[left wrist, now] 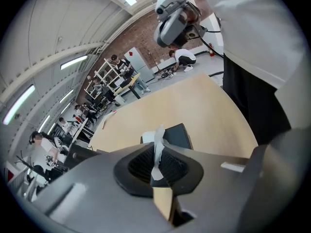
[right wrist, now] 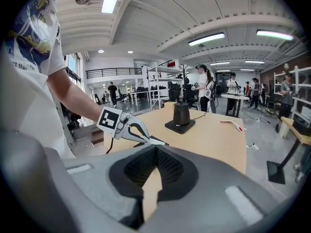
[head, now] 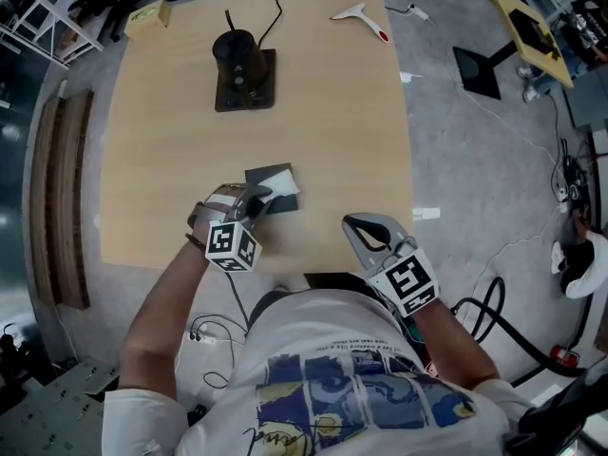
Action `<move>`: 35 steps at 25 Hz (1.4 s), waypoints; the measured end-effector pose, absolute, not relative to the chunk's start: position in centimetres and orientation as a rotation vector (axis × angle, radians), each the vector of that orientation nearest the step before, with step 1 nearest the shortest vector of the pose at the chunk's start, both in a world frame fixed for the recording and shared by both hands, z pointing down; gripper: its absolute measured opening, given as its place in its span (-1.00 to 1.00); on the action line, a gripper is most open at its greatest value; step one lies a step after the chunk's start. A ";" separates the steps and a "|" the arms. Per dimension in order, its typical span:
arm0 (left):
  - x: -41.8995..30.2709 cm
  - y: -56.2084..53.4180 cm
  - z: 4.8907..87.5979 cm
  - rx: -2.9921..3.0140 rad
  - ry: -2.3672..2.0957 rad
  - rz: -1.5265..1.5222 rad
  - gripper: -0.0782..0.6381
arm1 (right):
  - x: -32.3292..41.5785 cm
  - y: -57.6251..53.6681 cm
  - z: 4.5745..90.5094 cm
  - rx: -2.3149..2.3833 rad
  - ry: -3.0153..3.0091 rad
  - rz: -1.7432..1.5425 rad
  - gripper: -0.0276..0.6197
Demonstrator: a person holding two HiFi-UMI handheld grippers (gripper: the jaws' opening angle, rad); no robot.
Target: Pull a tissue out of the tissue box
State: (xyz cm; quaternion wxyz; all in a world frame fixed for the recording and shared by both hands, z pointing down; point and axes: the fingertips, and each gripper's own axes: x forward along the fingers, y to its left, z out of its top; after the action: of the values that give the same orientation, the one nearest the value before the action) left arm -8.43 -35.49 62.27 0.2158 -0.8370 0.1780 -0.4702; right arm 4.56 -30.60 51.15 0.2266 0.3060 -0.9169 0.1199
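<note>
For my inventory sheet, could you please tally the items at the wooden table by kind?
Hand-held gripper, left and right: 2
Tissue box: 1
Tissue: 1
Kettle on base: 1
White scraper: 1
Small yellowish box: 1
Total: 7

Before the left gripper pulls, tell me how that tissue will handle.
The tissue is probably floppy and very light: a thin strip of it stands crumpled between the left gripper's shut jaws. It may tear if jerked. The low, dark tissue box looks light and unheld, so it could slide or lift along.
</note>
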 end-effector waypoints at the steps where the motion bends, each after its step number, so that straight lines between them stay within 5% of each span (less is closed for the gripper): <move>1: -8.5 -35.5 62.3 -2.349 0.509 -1.305 -0.76 | 4.5 -30.6 51.2 0.843 -2.526 0.330 -0.91; 35: -11.6 -37.3 53.9 -3.004 1.025 -0.859 -0.76 | 1.8 -27.2 50.1 0.867 -2.526 0.284 -0.91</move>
State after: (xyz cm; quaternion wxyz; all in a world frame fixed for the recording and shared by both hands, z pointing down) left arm -11.60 -37.27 53.86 -0.0732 -0.9111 0.3110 -0.2605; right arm 1.79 -27.20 50.10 0.2260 0.3145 -0.9162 0.1031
